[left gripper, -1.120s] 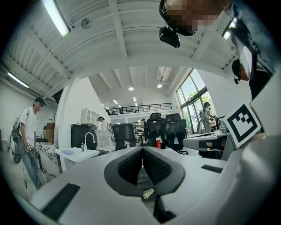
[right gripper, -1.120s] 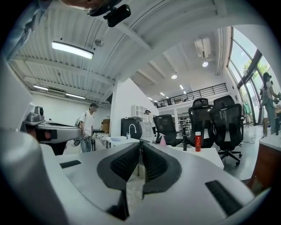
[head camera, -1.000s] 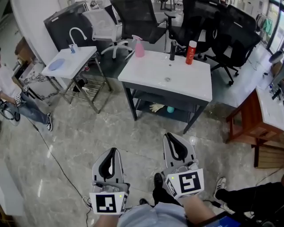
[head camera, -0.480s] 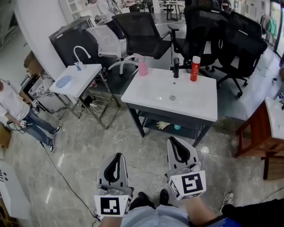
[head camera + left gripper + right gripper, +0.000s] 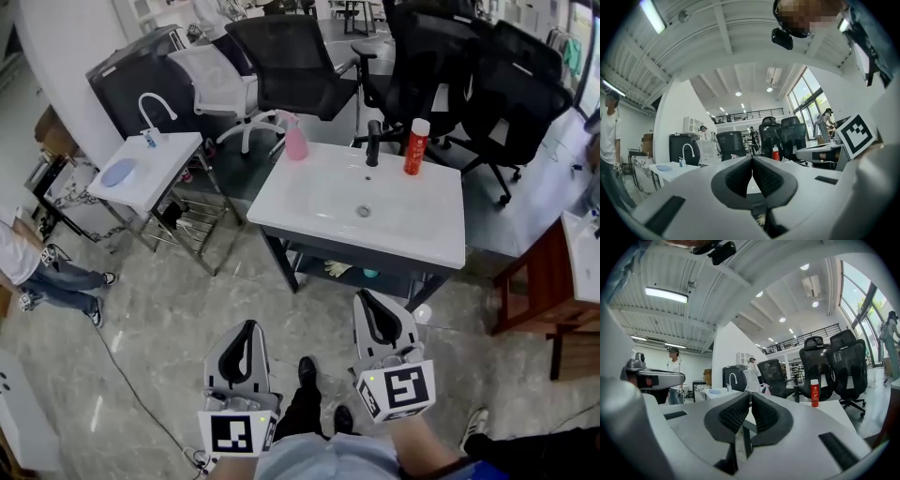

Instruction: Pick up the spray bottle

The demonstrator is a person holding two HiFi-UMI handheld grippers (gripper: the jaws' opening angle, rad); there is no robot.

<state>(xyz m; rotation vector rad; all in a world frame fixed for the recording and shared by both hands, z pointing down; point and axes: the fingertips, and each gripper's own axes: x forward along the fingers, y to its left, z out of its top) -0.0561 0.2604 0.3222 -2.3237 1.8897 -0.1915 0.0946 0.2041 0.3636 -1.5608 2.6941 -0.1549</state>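
Low in the head view, side by side above the marble floor (image 5: 169,309): left gripper (image 5: 246,330) and right gripper (image 5: 371,302), both level and aimed toward the top of the frame. Left gripper clenched, ribbed pads pressed together with nothing between them. Right gripper likewise clenched and empty.

Just above them, in mid-frame: a white sink surface (image 5: 309,202) on a dark frame, well apart from both grippers. At its upper left corner, upright: the pink spray bottle (image 5: 295,141), untouched. Seen small and pale in the right gripper view, just right of the pad tips. Along the same far edge, to the right: a black faucet (image 5: 374,142), then a red can (image 5: 415,146) just beside it. On the shelf under the surface: a pale glove (image 5: 336,269).

Behind the surface, across the top: black office chairs (image 5: 291,56). Upper left: a smaller white basin (image 5: 150,173) with a curved white tap (image 5: 155,105). Left edge: a person (image 5: 37,277), partly cut off.
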